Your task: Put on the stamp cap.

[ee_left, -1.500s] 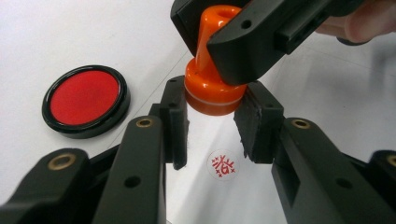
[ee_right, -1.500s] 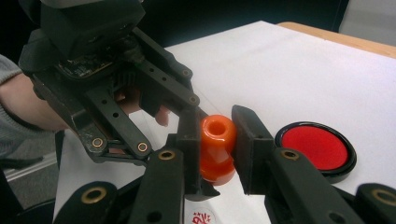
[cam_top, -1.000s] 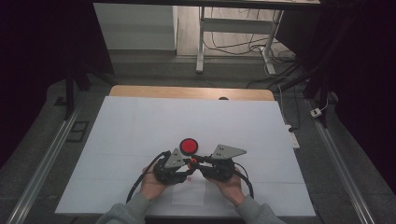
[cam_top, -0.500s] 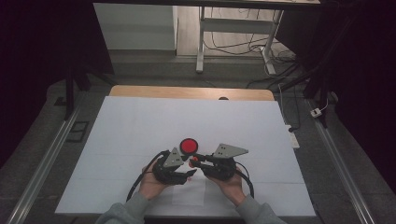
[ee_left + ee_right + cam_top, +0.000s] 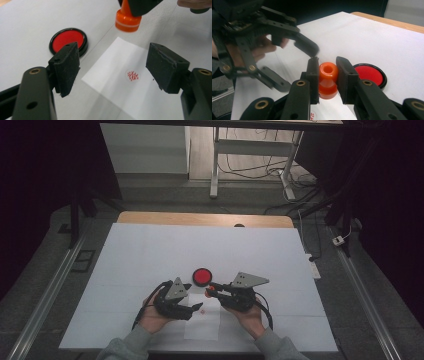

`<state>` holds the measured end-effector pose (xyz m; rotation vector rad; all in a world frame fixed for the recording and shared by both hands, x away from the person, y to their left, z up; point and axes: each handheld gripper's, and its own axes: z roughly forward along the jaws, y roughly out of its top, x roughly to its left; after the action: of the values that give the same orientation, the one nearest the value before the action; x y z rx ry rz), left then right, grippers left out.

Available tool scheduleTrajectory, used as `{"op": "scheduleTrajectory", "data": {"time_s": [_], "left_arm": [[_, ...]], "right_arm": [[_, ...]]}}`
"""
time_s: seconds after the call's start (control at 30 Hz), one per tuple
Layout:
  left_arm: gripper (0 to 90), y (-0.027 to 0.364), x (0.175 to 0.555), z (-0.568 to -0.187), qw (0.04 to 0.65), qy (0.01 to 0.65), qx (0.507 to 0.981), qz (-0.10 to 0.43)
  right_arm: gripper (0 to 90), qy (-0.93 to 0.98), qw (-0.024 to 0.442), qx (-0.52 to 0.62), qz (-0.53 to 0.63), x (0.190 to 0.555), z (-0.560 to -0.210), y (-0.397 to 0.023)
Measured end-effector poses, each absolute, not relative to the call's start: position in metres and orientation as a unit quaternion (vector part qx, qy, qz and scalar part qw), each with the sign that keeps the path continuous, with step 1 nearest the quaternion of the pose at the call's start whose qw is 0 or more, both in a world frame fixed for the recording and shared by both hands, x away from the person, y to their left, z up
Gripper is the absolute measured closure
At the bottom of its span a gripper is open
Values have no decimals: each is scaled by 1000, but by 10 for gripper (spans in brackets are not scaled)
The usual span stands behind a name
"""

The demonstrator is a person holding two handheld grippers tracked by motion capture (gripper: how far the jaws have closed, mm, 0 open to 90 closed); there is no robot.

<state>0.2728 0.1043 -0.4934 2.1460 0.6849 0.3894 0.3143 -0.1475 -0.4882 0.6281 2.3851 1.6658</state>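
The orange stamp point(image 5: 327, 80) is gripped by the right claw point(image 5: 327, 75) above the paper slip point(image 5: 120, 85) near the bench's front edge, clear of the fresh print. The left claw point(image 5: 112, 67), just opened and empty, is held over the slip beside the ink pad point(image 5: 202, 276).

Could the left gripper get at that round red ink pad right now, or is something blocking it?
Probably yes. The left gripper stands open with nothing between its jaws, which have just been opening. The ink pad lies uncovered on the white table cover just ahead. The right gripper, shut on the orange stamp, is off to the side.
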Motion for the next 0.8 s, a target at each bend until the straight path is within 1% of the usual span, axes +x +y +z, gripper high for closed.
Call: {"op": "scheduleTrajectory", "data": {"time_s": [0.5, 0.8], "left_arm": [[273, 156, 261, -489, 419, 307, 838, 164], [274, 187, 249, -496, 416, 336, 829, 166]], "right_arm": [[730, 798, 98, 215, 554, 319, -486, -155], [729, 795, 105, 221, 555, 321, -483, -161]]}}
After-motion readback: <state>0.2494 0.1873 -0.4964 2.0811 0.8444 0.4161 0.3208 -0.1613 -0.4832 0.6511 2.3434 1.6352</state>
